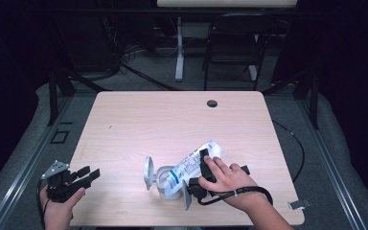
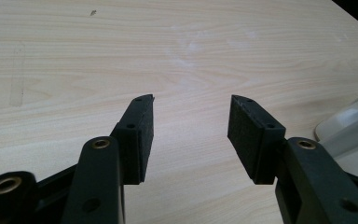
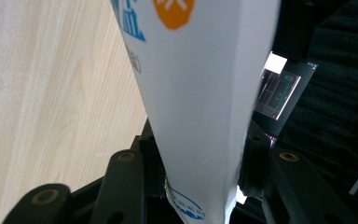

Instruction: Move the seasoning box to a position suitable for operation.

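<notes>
Left hand-held gripper (image 1: 92, 173), at the bench's (image 1: 139, 120) near left corner: jaws spread with bare wood between them, resting apart from the other items. Centre, near the front edge: a white container (image 1: 165, 184) with its hinged lid (image 1: 148, 173) swung open to the left. A white printed pouch (image 1: 191, 163) lies tilted across the container, its lower end at the container's mouth. Right hand-held gripper (image 1: 203, 165): jaws pinching the pouch, which stands between the pads in the right gripper view.

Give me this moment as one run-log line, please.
left gripper: open, idle | right gripper: shut on pouch | pouch: over canister
</notes>
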Available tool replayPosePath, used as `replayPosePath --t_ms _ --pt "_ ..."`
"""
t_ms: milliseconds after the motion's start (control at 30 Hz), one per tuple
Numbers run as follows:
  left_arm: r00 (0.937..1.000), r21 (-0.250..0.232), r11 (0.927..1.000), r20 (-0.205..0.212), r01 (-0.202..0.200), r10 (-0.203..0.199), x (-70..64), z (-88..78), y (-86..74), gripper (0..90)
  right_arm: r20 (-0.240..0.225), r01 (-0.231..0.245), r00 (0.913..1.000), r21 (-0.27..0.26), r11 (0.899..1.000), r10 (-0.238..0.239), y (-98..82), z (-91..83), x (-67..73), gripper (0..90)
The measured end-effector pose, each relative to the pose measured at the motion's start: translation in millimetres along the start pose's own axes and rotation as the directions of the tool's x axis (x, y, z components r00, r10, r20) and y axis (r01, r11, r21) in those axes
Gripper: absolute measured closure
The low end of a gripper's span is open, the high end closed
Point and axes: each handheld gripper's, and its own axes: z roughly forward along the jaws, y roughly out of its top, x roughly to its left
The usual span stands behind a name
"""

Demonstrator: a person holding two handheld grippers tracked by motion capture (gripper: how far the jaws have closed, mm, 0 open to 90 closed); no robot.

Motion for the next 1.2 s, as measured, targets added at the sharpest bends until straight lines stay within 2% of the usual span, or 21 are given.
replayPosePath --t_ms 33,1200 --pt "1.0000 0.000 1.0000 0.000 0.000 0.000 0.0 0.0 0.0 50.9 -0.004 -0.016 0.9999 -0.019 1.000 0.016 -0.6 1.6 1.2 61.8" --pt "1.0000 0.006 1.0000 0.000 0.001 -0.001 1.0 -0.6 0.0 50.9 -0.011 -0.024 0.9997 -0.015 1.000 0.024 0.2 0.8 2.0 66.1"
